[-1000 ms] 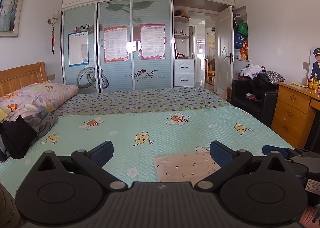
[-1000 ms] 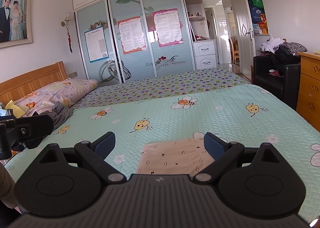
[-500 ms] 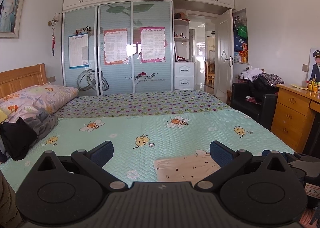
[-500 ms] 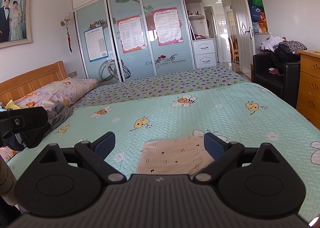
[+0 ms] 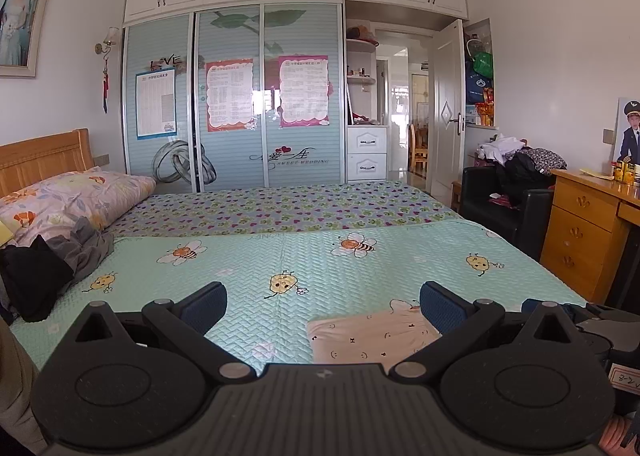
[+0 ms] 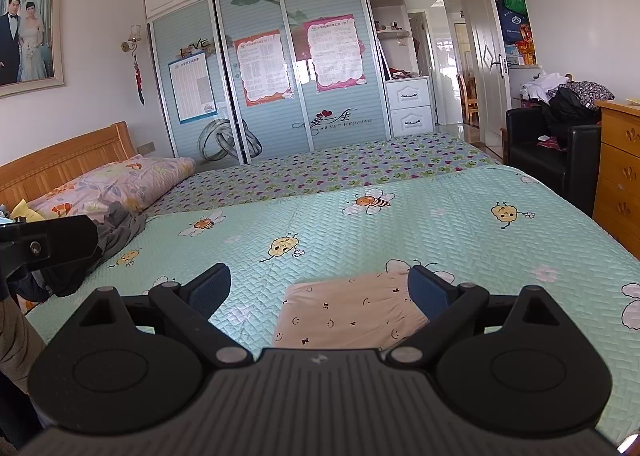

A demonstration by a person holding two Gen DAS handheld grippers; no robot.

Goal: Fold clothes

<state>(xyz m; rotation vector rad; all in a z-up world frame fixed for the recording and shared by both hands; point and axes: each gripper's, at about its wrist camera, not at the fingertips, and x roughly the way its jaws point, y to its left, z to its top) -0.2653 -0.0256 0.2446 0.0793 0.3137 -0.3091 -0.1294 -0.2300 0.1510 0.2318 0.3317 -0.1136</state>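
Left claw (image 5: pixel 322 306): jaws spread wide, nothing between them, held above the bed (image 5: pixel 360 268). Blue pads (image 5: pixel 204 306) face each other across a broad gap.

Right claw (image 6: pixel 320 290): also released, jaws wide apart, empty, above the same bed. Part of the left claw's black body shows at the left edge of the right wrist view.

Folded garment (image 6: pixel 348 312): pale peach cloth with small smiley and letter prints, lying flat as a neat rectangle on the mint-green bee-print bedspread (image 6: pixel 440 228), near the close edge of the bed. In the right wrist view it sits between the two fingers, nearer the right-hand pad, which overlaps its far right corner in the picture; whether pad and cloth touch I cannot tell. In the left wrist view the same garment (image 5: pixel 372 336) lies below the right-hand finger.

Pile of dark clothes (image 5: pixel 44 272): black and grey items heaped at the head end of the bed, against a floral pillow (image 5: pixel 80 196), well apart from the folded piece.

Beyond the bee bedspread, a second cover with heart and frog prints (image 5: pixel 280 208). Sliding wardrobe (image 5: pixel 240 104) with posters behind. Black armchair (image 5: pixel 504 208) loaded with clothes beside a wooden dresser (image 5: pixel 584 232).
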